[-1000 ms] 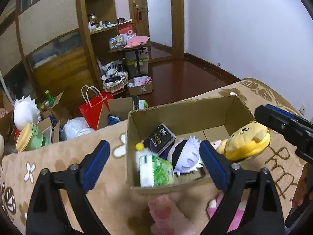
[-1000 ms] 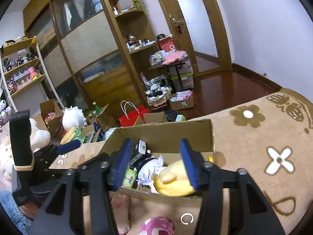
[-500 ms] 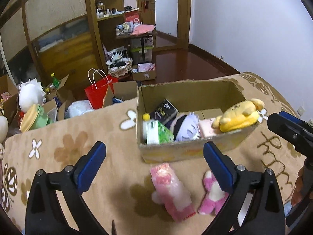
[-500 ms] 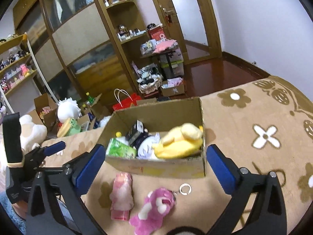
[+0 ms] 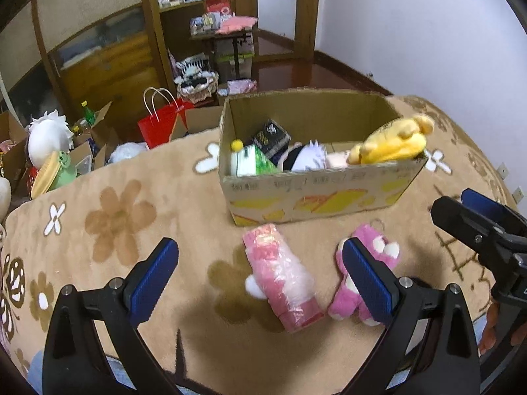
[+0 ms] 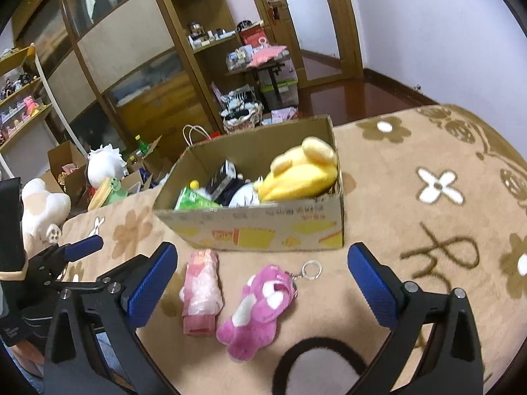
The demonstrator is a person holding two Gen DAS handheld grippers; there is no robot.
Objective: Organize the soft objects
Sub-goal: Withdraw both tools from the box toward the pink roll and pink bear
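A cardboard box (image 5: 316, 194) (image 6: 263, 230) stands on the tan flowered blanket. A yellow plush (image 5: 392, 144) (image 6: 299, 174) lies over its right end, beside a white-haired doll (image 5: 308, 159), a green pack (image 5: 253, 163) and a dark packet. In front of the box lie a pink wrapped toy (image 5: 283, 276) (image 6: 201, 291) and a magenta plush with a key ring (image 5: 365, 279) (image 6: 260, 309). My left gripper (image 5: 260, 283) is open and empty above the pink toys. My right gripper (image 6: 260, 293) is open and empty over them too, and shows in the left wrist view (image 5: 477, 223).
A black looped item (image 6: 316, 358) lies at the near edge. Beyond the blanket are a red bag (image 5: 161, 125), open cartons, large plush toys (image 6: 42, 210), a loaded small table (image 5: 230, 33) and wooden cabinets. The dark floor lies behind the box.
My right gripper opened and let the yellow plush go onto the box. Both grippers drew back from the box toward the near side, so the pink toys came into view.
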